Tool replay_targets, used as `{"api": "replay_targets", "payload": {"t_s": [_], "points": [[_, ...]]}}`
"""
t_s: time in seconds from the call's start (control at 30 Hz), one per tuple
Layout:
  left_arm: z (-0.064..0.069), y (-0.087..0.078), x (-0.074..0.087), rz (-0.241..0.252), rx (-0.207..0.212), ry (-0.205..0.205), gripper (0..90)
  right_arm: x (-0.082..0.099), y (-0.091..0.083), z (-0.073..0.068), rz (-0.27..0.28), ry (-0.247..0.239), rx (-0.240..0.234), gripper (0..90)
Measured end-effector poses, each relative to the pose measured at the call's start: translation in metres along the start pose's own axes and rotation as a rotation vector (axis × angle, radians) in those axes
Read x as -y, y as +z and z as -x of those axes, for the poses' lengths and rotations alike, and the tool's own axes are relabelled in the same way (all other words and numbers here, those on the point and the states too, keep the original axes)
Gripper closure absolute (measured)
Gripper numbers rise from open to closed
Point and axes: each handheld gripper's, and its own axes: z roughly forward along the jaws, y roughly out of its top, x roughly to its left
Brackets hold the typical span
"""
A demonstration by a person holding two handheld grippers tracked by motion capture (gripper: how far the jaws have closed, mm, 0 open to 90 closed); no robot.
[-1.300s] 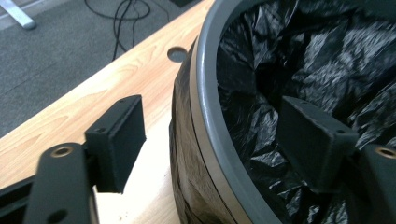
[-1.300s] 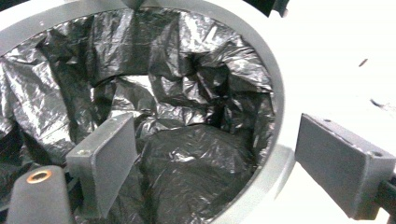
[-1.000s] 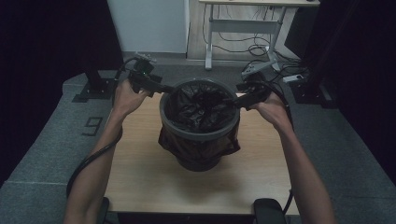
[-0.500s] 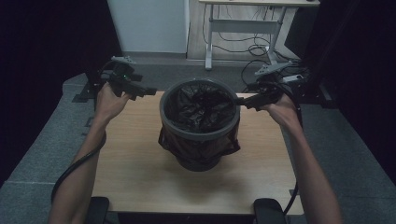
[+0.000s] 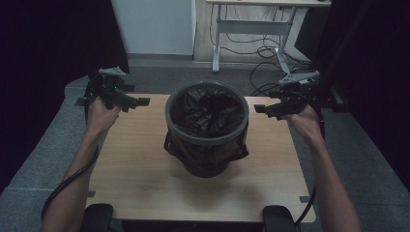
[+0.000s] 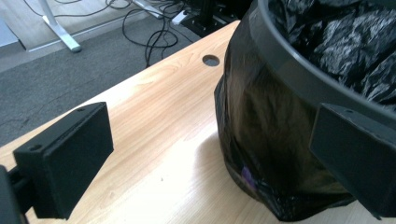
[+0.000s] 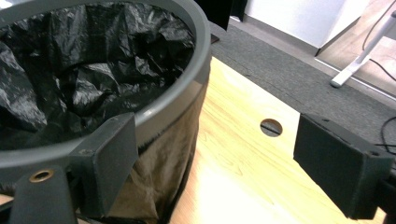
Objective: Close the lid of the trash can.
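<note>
Where the two forearms entered from the near edge of the high view, a pale wooden table lay across the frame, with two dark rounded shapes at its near edge, too dim to identify. At the table's centre stood one grey-rimmed bin, upright, lined with a crumpled black bag; the bag's skirt hung outside the bin wall below the rim and bunched near the base. To the left of the bin, held in the person's left hand over the table's far left corner, was the left gripper, jaws spread wide, holding nothing, apart from the bin; in the left gripper view the bag-covered wall stood just beyond its jaws. To the right, held in the right hand, was the right gripper, jaws likewise spread and empty, pointing toward the bin rim without touching it. A round cable hole pierced the tabletop at the far right. Beyond the table: grey carpet, a white-legged desk, and loose cables on the floor.
</note>
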Motion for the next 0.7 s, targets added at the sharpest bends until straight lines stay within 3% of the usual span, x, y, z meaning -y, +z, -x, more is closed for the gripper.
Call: {"api": "replay_targets", "payload": {"t_s": [0.3, 0.7], "points": [[-0.003, -0.002, 0.026, -0.001, -0.024, -0.010, 0.0, 0.025, -0.006, 0.000, 0.003, 0.001, 0.032, 12.8], [-0.002, 0.001, 0.062, -0.015, -0.043, -0.008, 0.0, 0.064, -0.002, 0.002, 0.021, 0.041, 0.053, 12.6]]}}
